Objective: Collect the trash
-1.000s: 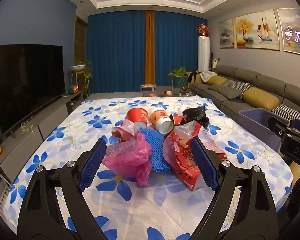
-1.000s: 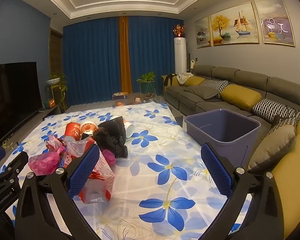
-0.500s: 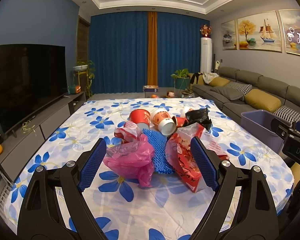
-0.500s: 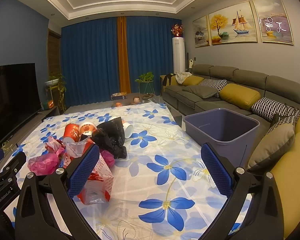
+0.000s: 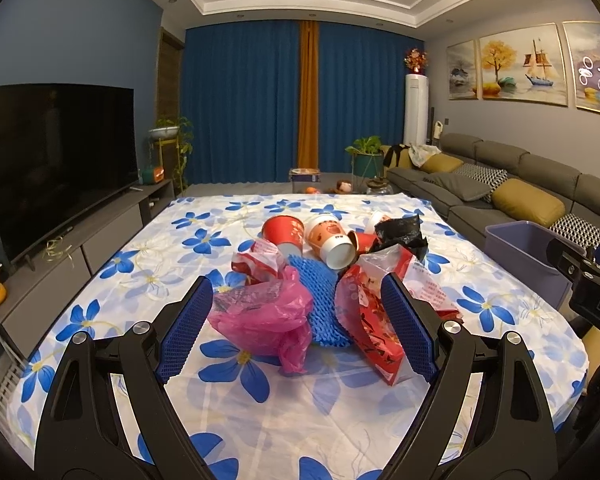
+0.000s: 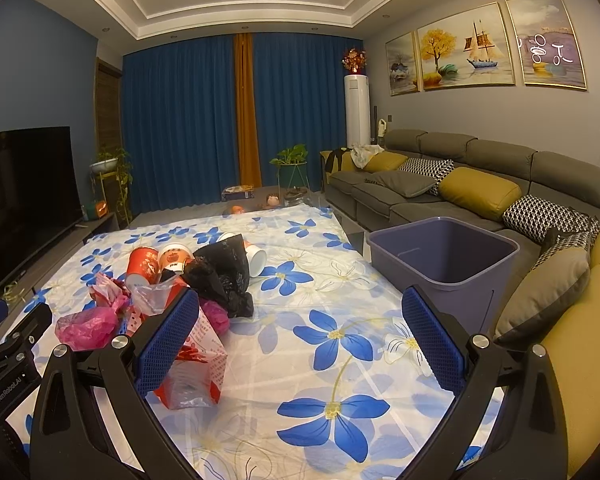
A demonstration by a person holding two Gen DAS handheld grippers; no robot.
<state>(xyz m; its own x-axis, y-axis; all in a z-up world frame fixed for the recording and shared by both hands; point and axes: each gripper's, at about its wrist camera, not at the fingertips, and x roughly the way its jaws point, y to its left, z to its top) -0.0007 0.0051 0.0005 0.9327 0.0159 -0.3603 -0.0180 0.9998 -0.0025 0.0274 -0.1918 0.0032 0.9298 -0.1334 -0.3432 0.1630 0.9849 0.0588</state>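
Little has changed over the last second: both the left gripper and right gripper hover with jaws wide and empty, trash untouched mid-frame on the table, bin right, so collecting hasn't begun.

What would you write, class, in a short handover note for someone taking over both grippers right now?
Left gripper: open, empty, facing the trash pile.
Right gripper: open, empty, over the tablecloth.
Trash on the table: pink bag, blue foam net, red wrapper, black bag, paper cups.
Bin beside the table: nothing visible inside.
Done: nothing collected.
Left: move every piece into the bin.
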